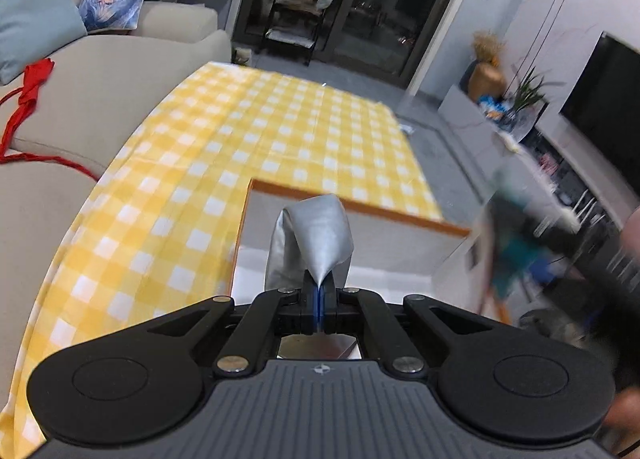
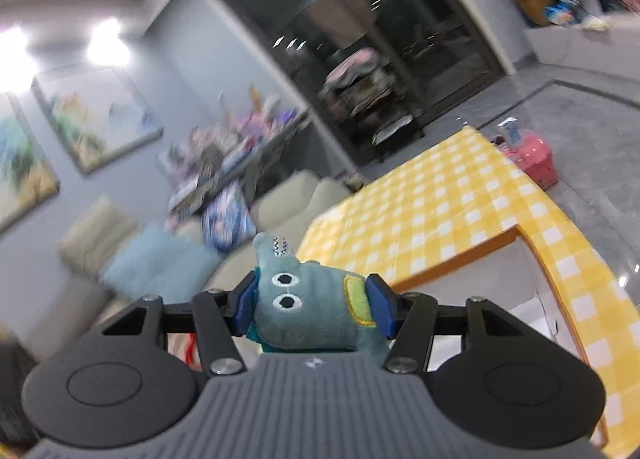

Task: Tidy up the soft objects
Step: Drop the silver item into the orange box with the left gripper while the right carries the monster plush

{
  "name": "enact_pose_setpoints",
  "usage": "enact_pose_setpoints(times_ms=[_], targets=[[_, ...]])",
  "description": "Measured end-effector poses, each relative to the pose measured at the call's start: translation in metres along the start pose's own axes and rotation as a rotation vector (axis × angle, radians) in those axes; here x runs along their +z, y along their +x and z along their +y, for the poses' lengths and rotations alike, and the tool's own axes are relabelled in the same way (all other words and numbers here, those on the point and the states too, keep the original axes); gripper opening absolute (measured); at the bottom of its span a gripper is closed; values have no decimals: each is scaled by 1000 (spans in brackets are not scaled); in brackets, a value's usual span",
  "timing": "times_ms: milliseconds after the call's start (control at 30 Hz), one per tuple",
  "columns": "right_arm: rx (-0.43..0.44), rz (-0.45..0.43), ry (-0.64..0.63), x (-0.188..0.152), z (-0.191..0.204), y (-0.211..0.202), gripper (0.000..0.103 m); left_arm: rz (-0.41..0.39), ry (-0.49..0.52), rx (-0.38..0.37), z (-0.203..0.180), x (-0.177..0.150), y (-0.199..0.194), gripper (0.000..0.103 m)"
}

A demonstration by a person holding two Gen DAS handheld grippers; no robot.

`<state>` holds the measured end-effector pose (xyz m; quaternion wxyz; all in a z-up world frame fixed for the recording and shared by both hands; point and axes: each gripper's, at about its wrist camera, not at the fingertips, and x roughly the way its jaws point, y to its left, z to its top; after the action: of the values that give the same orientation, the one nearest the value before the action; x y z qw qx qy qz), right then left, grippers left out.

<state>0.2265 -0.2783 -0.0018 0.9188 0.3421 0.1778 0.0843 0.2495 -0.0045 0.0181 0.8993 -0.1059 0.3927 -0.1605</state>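
Sideways, plush toy (image 2: 316,307) lies across jaws.

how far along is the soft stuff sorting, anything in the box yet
Nothing shows as finished: the visible part of the white box holds no sorted item. In hand: the left hand-held gripper pinches a grey cloth above the box, and the right hand-held gripper clamps a teal plush toy. Left: dropping both in, perhaps also the red fabric on the sofa.

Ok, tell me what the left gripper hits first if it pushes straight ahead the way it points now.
Probably the far wall of the orange-rimmed white box. The left gripper, shut on a grey cloth, points over the box's open inside toward that wall; beyond lies the yellow checked tablecloth. Depth is unclear, so it might pass above the rim.
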Motion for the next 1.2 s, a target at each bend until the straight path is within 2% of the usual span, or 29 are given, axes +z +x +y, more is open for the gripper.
enact_pose_setpoints(times_ms=[100, 167, 267, 400, 567, 633, 700, 833, 867, 933, 967, 1100, 1200], targets=[[-55, -26, -16, 9, -3, 12, 56, 29, 9, 51, -2, -9, 15, 1], [-101, 38, -13, 10, -5, 30, 56, 70, 22, 108, -4, -16, 27, 1], [-180, 182, -23, 4, -9, 62, 56, 132, 57, 226, -7, -21, 39, 2], [-219, 248, -30, -13, -13, 80, 56, 196, 24, 249, -1, -23, 49, 2], [-280, 430, -50, -31, -12, 110, 56, 220, -4, 221, 1, -28, 56, 4], [-300, 459, -77, -36, -11, 115, 56, 245, -7, 219, 2, -29, 62, 4], [-301, 489, -82, -41, -10, 119, 56, 232, 9, 235, 2, -31, 63, 14], [-305, 515, -85, -50, -11, 121, 56, 221, 12, 217, 0, -30, 63, 63], [-310, 519, -87, -52, -11, 121, 56, 221, 11, 206, -1, -29, 62, 73], [-316, 529, -89, -55, -11, 122, 56, 208, 17, 202, -6, -28, 60, 85], [-314, 529, -86, -55, -11, 120, 56, 204, 11, 193, -7, -28, 58, 89], [-300, 522, -76, -55, -11, 123, 56, 228, -55, 148, -6, -26, 54, 89], [-308, 539, -75, -57, -10, 125, 57, 217, -97, 117, 2, -26, 46, 90]])
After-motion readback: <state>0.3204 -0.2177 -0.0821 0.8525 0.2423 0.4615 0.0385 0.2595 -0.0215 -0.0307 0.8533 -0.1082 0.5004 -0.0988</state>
